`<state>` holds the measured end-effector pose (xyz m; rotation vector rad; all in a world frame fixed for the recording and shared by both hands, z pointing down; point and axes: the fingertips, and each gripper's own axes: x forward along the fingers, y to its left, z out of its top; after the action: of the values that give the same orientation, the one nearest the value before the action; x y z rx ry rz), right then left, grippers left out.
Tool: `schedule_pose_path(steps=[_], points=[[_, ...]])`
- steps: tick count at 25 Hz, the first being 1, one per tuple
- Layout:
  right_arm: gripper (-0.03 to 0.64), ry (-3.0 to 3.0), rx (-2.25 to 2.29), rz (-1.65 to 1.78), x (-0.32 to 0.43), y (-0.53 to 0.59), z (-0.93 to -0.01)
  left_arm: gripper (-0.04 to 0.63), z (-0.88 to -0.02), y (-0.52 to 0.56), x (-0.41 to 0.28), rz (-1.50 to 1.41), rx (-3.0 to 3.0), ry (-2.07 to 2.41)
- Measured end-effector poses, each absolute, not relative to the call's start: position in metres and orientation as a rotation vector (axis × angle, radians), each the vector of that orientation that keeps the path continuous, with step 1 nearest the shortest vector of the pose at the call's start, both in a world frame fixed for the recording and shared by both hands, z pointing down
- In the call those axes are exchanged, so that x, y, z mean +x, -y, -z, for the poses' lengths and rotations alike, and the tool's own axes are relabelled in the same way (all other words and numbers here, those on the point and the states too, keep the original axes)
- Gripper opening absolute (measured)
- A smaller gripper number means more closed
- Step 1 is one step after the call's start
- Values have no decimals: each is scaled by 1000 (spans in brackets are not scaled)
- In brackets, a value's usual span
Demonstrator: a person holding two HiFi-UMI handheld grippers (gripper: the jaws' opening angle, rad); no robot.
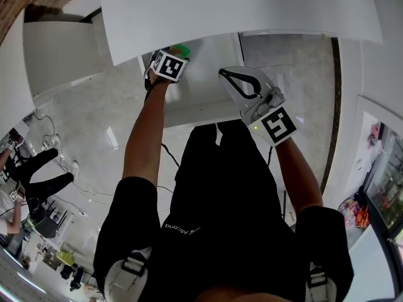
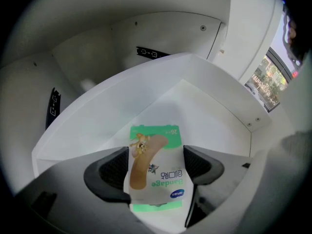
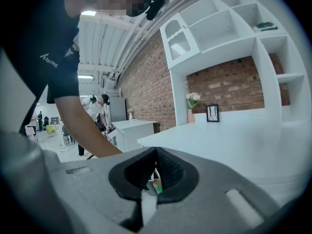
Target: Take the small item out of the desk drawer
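A green-and-white bandage packet [image 2: 155, 172] lies in the open white drawer [image 2: 222, 113]. My left gripper [image 2: 155, 167] points steeply down into the drawer, and its two dark pads touch the packet's side edges. In the head view the left gripper [image 1: 169, 65] reaches under the white desk top [image 1: 239, 5], with a bit of the green packet [image 1: 182, 48] showing beyond it. My right gripper [image 1: 228, 75] hangs over the drawer's front [image 1: 201, 109], to the right of the left one. In its own view the right gripper [image 3: 156, 172] has its pads together and holds nothing.
A white shelf unit [image 3: 219, 28] stands against a brick wall [image 3: 146, 82] above a white table [image 3: 243, 140] with a vase [image 3: 190, 112] and a picture frame [image 3: 212, 113]. Another person in black [image 1: 38, 172] is on the pale tiled floor at the left.
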<state>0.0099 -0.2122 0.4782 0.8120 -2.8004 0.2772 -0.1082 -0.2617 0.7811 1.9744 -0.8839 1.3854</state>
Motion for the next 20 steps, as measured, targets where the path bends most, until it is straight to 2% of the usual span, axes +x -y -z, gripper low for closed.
schedule_pose_path(steps=[11, 20], points=[[2, 2807, 813, -262, 3, 209, -467, 344, -738, 251, -94, -1312, 2083, 846], [3, 2829, 860, -234, 6, 206, -447, 344, -662, 237, -75, -1169, 2255, 872]])
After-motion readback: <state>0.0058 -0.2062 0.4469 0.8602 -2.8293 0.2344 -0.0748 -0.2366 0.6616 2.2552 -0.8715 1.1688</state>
